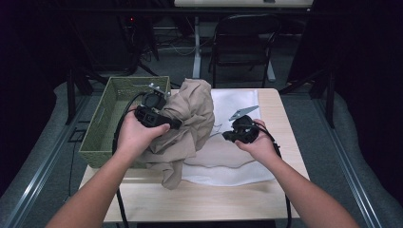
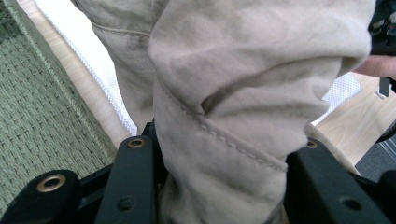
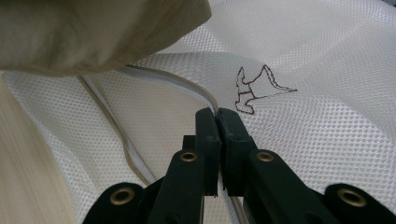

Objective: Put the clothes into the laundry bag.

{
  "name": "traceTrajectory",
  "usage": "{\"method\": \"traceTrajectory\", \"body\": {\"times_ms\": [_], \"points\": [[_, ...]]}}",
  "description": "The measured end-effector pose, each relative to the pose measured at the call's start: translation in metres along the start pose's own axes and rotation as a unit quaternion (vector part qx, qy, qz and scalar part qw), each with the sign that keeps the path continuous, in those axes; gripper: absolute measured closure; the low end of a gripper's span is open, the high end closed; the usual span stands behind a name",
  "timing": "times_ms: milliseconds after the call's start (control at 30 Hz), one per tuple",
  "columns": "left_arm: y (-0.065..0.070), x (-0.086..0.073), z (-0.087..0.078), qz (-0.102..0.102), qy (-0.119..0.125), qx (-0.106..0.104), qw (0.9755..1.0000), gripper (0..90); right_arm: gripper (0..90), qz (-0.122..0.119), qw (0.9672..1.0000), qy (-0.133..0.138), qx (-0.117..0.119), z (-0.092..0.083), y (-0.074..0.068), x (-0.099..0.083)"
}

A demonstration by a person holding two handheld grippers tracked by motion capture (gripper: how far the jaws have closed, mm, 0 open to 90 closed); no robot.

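- The left gripper (image 1: 164, 118), black and held in the person's left hand (image 1: 135, 135), is clamped on a crumpled beige cotton garment (image 1: 187, 118); in the left gripper view a thick stitched fold of the garment (image 2: 224, 116) fills the gap between the jaws.
- The garment hangs lifted above a white mesh laundry bag (image 1: 237, 161) that lies flat on the light wooden table (image 1: 199, 202), its lower end draping down to the table's near part.
- The right gripper (image 1: 227, 137) has its jaws pressed together on the bag's zippered edge (image 3: 205, 100), just beside a small dark embroidered mark (image 3: 257, 88).
- A green woven basket (image 1: 102, 128) stands at the table's left edge, just beside the garment.
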State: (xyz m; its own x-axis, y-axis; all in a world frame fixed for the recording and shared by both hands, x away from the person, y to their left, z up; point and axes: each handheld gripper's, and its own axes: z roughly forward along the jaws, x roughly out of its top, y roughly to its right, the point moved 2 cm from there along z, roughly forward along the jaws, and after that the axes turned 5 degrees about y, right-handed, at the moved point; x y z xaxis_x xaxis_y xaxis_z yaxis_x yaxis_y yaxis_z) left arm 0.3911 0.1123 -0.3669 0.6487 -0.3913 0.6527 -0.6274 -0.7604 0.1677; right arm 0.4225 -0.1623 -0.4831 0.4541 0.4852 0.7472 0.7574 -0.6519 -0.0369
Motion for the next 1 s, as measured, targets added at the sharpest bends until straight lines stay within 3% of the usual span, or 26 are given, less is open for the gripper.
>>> {"method": "traceTrajectory", "body": {"times_ms": [1000], "points": [[-0.001, -0.024, 0.011, -0.009, 0.006, -0.019, 0.9998, 60.3, 87.5, 0.002, 0.9999, 0.009, -0.008, -0.003, 0.003, 0.02]]}}
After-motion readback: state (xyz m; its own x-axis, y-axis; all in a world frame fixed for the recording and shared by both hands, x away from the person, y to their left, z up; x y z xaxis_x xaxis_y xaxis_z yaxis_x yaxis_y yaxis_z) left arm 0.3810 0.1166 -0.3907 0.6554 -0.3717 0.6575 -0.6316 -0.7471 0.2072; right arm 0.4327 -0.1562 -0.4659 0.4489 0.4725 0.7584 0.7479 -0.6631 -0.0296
